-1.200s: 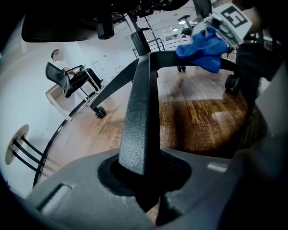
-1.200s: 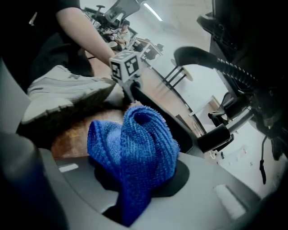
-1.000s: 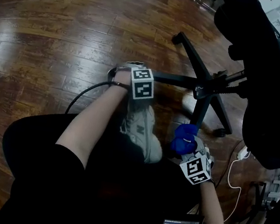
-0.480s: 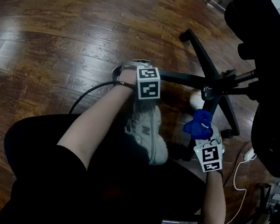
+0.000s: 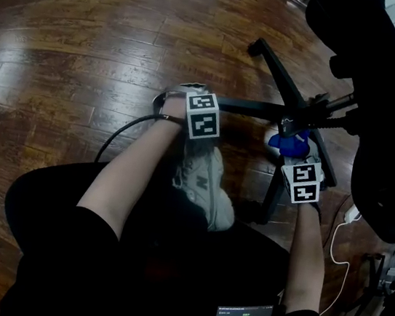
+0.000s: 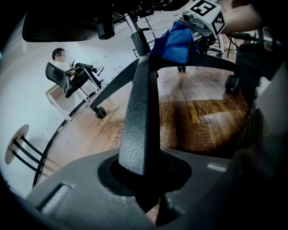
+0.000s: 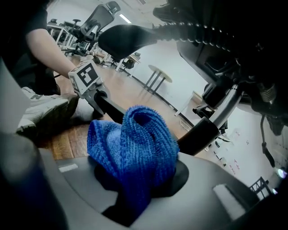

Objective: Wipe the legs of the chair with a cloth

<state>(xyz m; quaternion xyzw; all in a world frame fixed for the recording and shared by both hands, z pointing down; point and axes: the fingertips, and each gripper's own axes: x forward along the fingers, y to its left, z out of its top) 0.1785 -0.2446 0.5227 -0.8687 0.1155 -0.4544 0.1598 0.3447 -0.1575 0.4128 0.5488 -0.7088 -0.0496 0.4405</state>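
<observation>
Near the chair's hub (image 5: 295, 122), the right gripper (image 7: 135, 193) pinches the soft, light cloth (image 7: 135, 143) by its bunched middle, while the left gripper (image 6: 146, 179) clamps one stiff, grainy leg (image 6: 137, 117) toward its outer end, probably steadying it

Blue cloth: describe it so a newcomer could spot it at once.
Start at the black office chair on the wooden floor and follow its star base to the hub. There the right gripper pinches a bunched cloth, the only blue thing among black legs.
</observation>
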